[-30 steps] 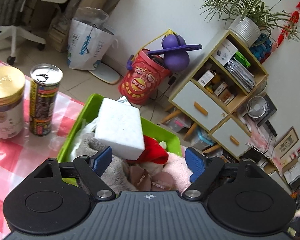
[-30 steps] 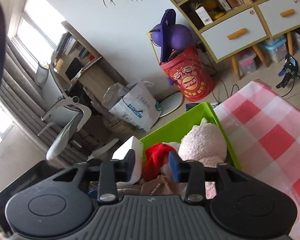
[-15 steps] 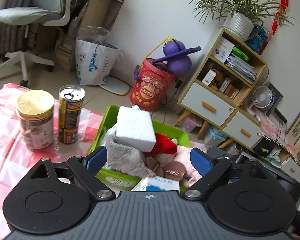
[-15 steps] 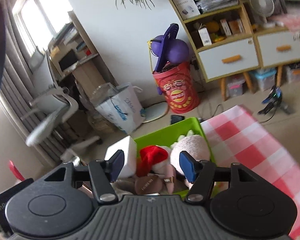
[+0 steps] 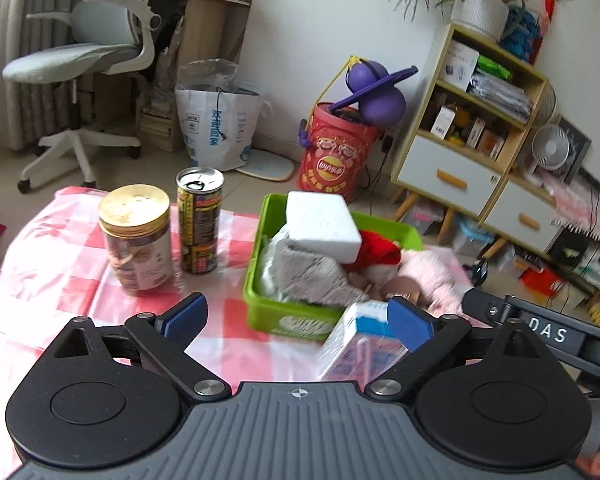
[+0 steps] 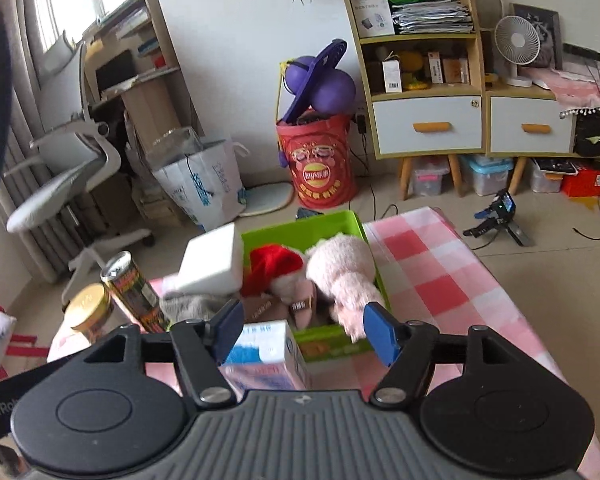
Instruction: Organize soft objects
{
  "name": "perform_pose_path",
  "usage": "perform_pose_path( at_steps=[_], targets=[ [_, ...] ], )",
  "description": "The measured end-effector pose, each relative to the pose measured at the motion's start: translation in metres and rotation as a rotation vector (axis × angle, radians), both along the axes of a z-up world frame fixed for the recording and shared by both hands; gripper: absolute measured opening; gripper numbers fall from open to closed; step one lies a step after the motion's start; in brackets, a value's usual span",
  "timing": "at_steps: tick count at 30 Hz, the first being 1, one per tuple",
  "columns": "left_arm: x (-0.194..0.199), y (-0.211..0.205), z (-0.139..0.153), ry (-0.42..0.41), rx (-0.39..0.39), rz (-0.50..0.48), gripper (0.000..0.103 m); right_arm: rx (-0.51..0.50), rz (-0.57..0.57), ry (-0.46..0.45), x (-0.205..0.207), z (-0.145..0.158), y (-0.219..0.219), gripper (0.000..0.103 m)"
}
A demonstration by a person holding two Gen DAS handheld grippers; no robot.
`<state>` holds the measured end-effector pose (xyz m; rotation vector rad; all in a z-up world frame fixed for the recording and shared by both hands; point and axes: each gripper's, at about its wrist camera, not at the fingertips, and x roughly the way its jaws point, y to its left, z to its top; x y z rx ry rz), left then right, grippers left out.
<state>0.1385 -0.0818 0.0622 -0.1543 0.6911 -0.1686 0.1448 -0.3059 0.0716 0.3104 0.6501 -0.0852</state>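
Both grippers have drawn back from the green bin (image 5: 260, 240) since a second ago, so the whole bin and the checked tablecloth (image 5: 60, 280) around it now show, and a tissue pack that was hidden then has come into sight in front of the bin.

From the left wrist view, going left to right: at 9 o'clock stands a gold-lidded jar (image 5: 134, 236), just beside it a tall drink can (image 5: 199, 220), upright, both near the bin yet apart from it. The bin sits at the centre, heaped above its rim. A white foam block (image 5: 322, 226) lies tilted on top at its 12 o'clock side; under it a grey fleecy cloth (image 5: 312, 276) hangs toward 6 o'clock, over some white crumpled material at the bin's left wall. A red Santa hat (image 5: 380, 250) with a white trim lies right of the block, and a pale pink plush toy (image 5: 432, 272) slumps over the bin's 3 o'clock side. The tissue pack (image 5: 360, 344), blue and white with a pink lower part, stands just before the bin at 5 o'clock.

The left gripper (image 5: 296, 316) has just been opening; its blue pads stand wide apart, nothing pressed between them, the tissue pack just behind the right pad.

The right gripper (image 6: 304, 330), seen in its own view, has also just been opening and stands about half spread, holding nothing; the tissue pack (image 6: 266, 346) and the plush toy's (image 6: 340, 268) foot lie beyond the gap.
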Motion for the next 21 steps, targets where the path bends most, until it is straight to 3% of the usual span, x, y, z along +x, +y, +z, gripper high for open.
perform_pose_path(
  at_steps=[12,21],
  targets=[
    [-0.022,-0.003,-0.011,0.058,0.151,-0.018,0.095,-0.115,0.026,0.096,-0.028,-0.006,0.014,0.046],
    [-0.030,-0.005,-0.016,0.091,0.194,-0.013,0.096,-0.162,0.051,0.162,-0.036,-0.017,0.021,0.051]
  ],
)
